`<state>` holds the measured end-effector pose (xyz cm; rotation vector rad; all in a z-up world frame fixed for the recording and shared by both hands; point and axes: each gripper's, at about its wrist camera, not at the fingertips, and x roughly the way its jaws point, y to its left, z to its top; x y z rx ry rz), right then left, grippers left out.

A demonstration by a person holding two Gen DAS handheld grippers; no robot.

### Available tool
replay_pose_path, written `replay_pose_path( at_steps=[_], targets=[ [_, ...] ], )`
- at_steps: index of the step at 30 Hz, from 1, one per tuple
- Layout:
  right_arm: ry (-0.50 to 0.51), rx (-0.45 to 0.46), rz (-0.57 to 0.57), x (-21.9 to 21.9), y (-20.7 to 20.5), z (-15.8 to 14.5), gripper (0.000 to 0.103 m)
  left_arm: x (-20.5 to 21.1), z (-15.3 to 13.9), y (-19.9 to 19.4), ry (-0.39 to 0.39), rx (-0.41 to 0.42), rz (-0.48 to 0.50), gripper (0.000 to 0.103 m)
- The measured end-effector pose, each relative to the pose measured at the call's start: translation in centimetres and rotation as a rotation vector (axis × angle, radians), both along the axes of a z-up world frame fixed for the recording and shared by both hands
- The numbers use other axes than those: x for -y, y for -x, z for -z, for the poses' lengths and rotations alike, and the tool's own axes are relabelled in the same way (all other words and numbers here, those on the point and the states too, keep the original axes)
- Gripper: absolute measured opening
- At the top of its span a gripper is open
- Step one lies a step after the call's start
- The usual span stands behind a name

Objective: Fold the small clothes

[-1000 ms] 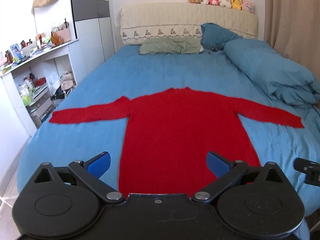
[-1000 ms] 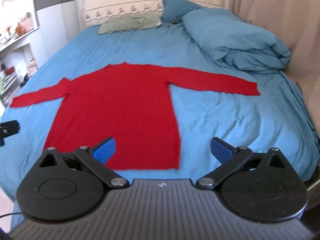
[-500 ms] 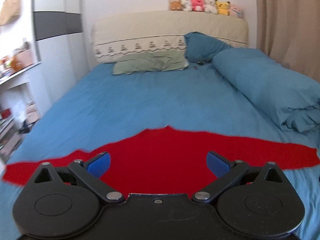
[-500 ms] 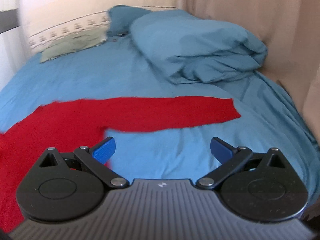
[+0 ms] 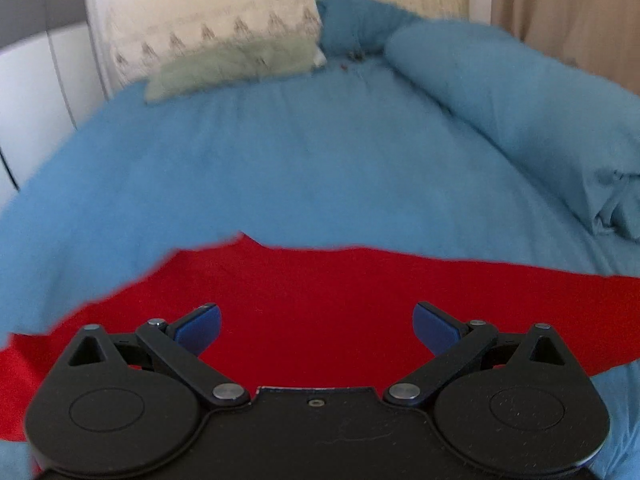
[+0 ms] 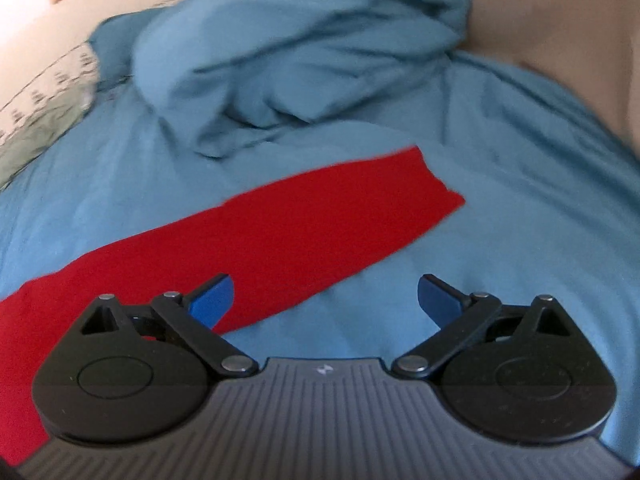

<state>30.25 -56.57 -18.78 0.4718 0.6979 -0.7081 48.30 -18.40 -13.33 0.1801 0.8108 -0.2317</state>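
A red long-sleeved sweater [image 5: 320, 292] lies flat on the blue bed sheet [image 5: 280, 160]. In the left wrist view its neck and shoulder line fill the lower half. My left gripper [image 5: 316, 326] is open and empty, hovering over the sweater's upper chest. In the right wrist view the sweater's right sleeve [image 6: 280, 236] runs diagonally, with its cuff at the upper right. My right gripper [image 6: 325, 296] is open and empty, just above the sleeve's lower edge, with its left finger over the red cloth and its right finger over the sheet.
A rolled blue duvet [image 5: 520, 112] lies along the bed's right side and also shows in the right wrist view [image 6: 288, 52]. A green pillow [image 5: 236, 64] and a cream headboard [image 5: 224, 4] stand at the far end. A beige curtain [image 6: 560, 20] hangs on the right.
Both grippers have moved forward and lower over the sweater. The left has gone from the hem to the chest. The right has swung right towards the right sleeve. Both stay open.
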Motion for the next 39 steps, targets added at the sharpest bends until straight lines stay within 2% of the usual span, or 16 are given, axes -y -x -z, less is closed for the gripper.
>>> replay_pose_path(
  at_steps=[3,5,8,14,16,19,23,25,27,30,34,37,39],
  targets=[
    [-0.084,-0.013,0.071,2.6,-1.1,2.7,0.103,0.7,2.6,-2.0,0.033,-0.066,-0.008,0.103],
    [-0.117,-0.014,0.106,3.8,-1.6,4.0,0.098,1.2,4.0,-3.0,0.047,-0.093,-0.020,0.103],
    [-0.093,0.012,0.130,4.7,-2.5,4.6,0.095,1.9,6.1,-4.5,0.028,-0.134,-0.039,0.103],
    [-0.046,0.032,0.130,6.3,-5.0,4.3,0.057,1.6,8.8,-6.9,0.007,-0.167,-0.084,0.103],
    [-0.042,0.038,0.121,6.6,-5.7,4.0,0.035,1.3,9.3,-7.4,0.019,-0.177,-0.091,0.103],
    [-0.011,0.032,0.106,6.1,-6.8,2.9,0.026,1.0,9.5,-8.0,0.024,-0.168,-0.102,0.103],
    [0.008,0.082,0.051,4.0,-8.2,0.2,0.023,0.9,9.0,-8.9,0.026,-0.211,-0.089,0.103],
    [0.020,0.117,0.000,2.2,-9.4,-1.7,0.023,-0.1,8.2,-9.2,0.046,-0.223,-0.099,0.103],
    [0.023,0.164,-0.076,-0.4,-11.2,-4.0,0.023,-1.6,6.5,-8.7,0.082,-0.195,-0.107,0.103],
    [0.027,0.241,-0.236,-5.8,-14.6,-7.4,0.023,-4.9,3.6,-8.1,0.107,-0.131,-0.123,0.103],
    [0.019,0.329,-0.489,-15.1,-18.8,-10.8,0.023,-10.7,0.4,-7.3,0.089,-0.037,-0.182,0.103],
    [-0.004,0.350,-0.685,-22.8,-21.0,-10.7,0.023,-15.4,-0.4,-6.9,0.051,-0.017,-0.233,0.103],
    [0.001,0.327,-0.817,-28.5,-22.0,-9.0,0.023,-18.2,0.1,-6.0,0.013,-0.037,-0.279,0.103]
  ],
)
